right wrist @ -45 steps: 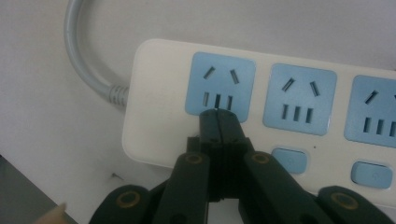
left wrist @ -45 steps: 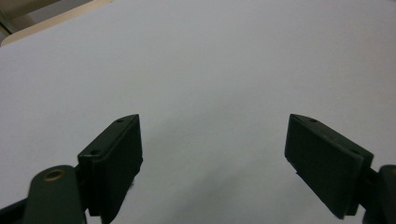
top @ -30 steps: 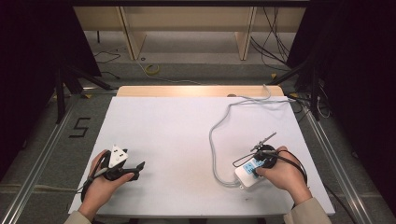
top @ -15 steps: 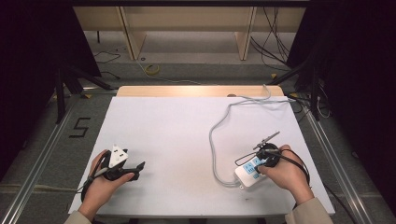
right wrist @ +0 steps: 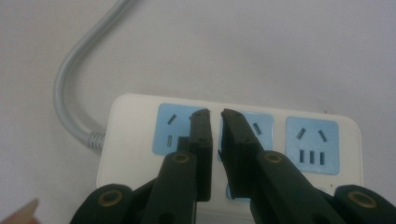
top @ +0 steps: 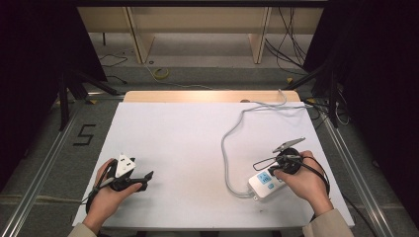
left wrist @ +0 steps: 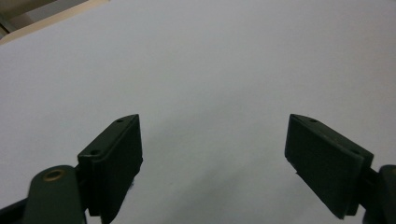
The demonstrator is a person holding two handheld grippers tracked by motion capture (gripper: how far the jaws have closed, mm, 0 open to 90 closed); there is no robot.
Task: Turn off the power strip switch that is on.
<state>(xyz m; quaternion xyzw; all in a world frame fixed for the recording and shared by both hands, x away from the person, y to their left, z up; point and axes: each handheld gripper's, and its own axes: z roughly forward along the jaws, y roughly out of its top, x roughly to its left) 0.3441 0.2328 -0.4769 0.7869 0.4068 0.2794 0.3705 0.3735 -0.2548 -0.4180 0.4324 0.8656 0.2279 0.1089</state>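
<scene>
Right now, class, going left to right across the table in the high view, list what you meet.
Left hand → left gripper → grey cable → white power strip → right gripper above it → right hand.

White-topped counter (top: 188, 133) with a pale wooden far edge (top: 207, 96), standing on a grey floor (top: 44, 148) marked with a black "5" (top: 85, 135). Behind it, light wooden shelving (top: 197, 22); loose cables (top: 291, 39) and a yellow coil (top: 160, 74) lie on the floor. Dark surroundings at both sides.
</scene>
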